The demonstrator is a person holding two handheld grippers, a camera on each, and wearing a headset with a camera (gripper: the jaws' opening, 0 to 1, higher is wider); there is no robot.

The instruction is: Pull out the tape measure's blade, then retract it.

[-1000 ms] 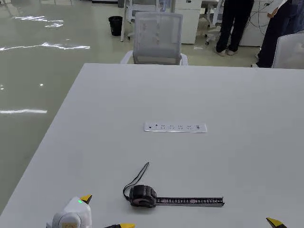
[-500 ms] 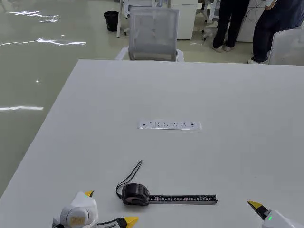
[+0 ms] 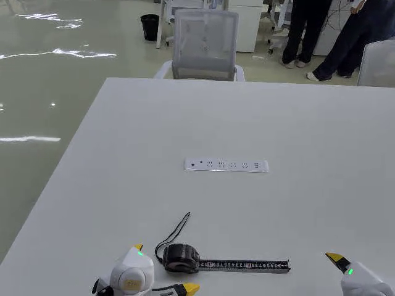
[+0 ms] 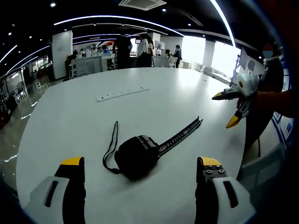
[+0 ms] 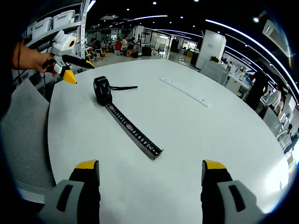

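Tape measure (image 3: 181,258) lies on the white table (image 3: 123,154) near the person's edge, black case flat on its side. Blade (image 3: 244,266) is drawn out part way to the person's right, flat on the tabletop, printed scale up, end hook resting on the surface. Black wrist strap (image 3: 176,229) loops from the case's far-left side and trails away from the person. Left gripper (image 4: 140,163): jaws spread wide, released, yellow tips on either side of the line to the case. The case sits just ahead of the tips and is not touched by either jaw. In the head view this gripper is just left of the case, at the near edge. Right gripper (image 5: 150,164): jaws likewise spread apart, holding nothing, and pointed along the blade from its hook end, with bare table between tips and hook. In the head view one yellow tip of it shows at lower right, near the blade's end but apart from it. Each gripper appears in the other's view, held in a hand, jaws parted. White power strip (image 3: 226,165) lies mid-table, well beyond the tape measure, roughly parallel to the blade. Grey mesh office chair (image 3: 204,43) stands at the far edge of the table. Black waste bin (image 3: 150,26) on the glossy floor behind it. People (image 3: 302,31) are standing at the far right.
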